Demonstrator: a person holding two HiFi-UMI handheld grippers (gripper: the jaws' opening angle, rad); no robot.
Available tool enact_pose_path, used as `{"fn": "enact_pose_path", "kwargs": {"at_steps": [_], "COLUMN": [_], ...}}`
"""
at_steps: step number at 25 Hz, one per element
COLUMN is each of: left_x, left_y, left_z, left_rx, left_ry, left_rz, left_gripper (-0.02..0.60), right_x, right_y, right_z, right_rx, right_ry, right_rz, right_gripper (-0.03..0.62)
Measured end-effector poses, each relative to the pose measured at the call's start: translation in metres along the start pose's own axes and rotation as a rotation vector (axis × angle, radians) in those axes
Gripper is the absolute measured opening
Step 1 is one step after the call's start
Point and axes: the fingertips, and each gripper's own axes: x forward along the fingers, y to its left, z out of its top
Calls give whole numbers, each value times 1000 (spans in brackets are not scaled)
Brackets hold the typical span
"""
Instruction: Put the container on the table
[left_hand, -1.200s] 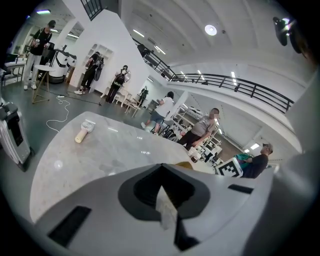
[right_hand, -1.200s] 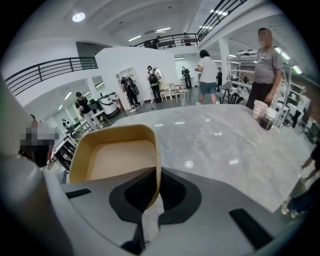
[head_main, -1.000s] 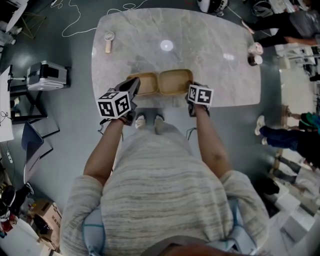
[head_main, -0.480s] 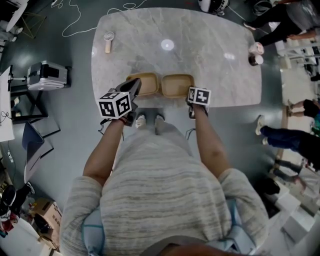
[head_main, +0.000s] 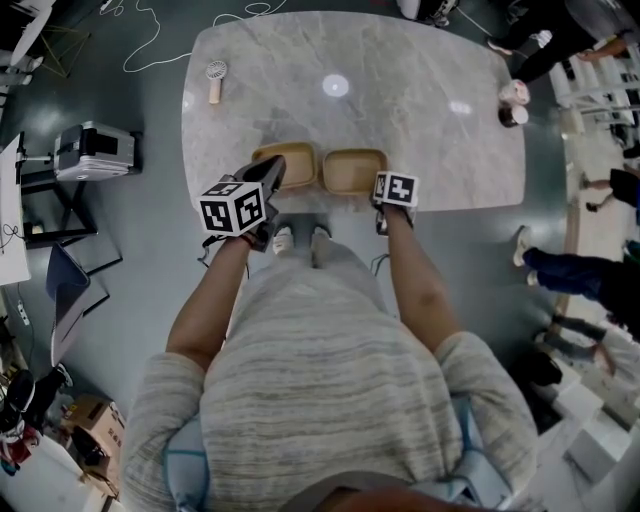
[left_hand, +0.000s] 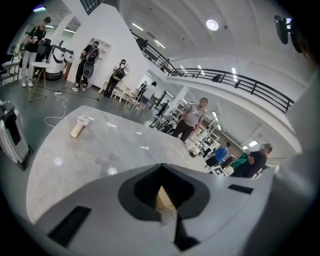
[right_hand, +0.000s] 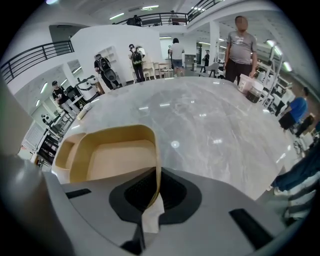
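Both claws clenched on the tan container at the near edge of the worktop.

The left claw (left_hand: 165, 200) (head_main: 268, 172) is closed on a thin sliver of tan wall, and the right claw (right_hand: 152, 200) (head_main: 382, 192) pinches the thin upright side wall of the same shallow, tan, two-compartment container (right_hand: 115, 160) (head_main: 350, 172). The container lies open side up with its two rounded compartments side by side. Its long axis runs left to right, parallel to the near edge of the grey marble worktop (head_main: 400, 110) (right_hand: 215, 125), and each claw holds one short end. A small white hand fan with a pale handle (head_main: 217, 80) (left_hand: 80, 125) lies well apart from it, near the worktop's far left corner.
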Motion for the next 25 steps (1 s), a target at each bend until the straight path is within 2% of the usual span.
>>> {"fn": "enact_pose_path", "kwargs": {"at_steps": [6, 9, 10, 14, 25], "left_x": [3, 3, 3, 3, 7], "left_y": [1, -1, -1, -1, -1], "left_z": [0, -1, -1, -1, -1], "left_rx": [2, 7, 8, 6, 3], "left_ry": [9, 16, 17, 22, 29], "left_rz": [-5, -8, -9, -11, -18], "left_gripper": [2, 2, 2, 2, 2], "right_x": [5, 3, 5, 12, 14], "right_y": [0, 27, 27, -7, -9], "right_z": [-6, -8, -8, -14, -15], "right_rx": [-2, 29, 31, 24, 18], "right_ry": [29, 42, 43, 54, 53], "right_rz": [-29, 77, 78, -44, -24], "right_gripper": [5, 5, 5, 5, 5]}}
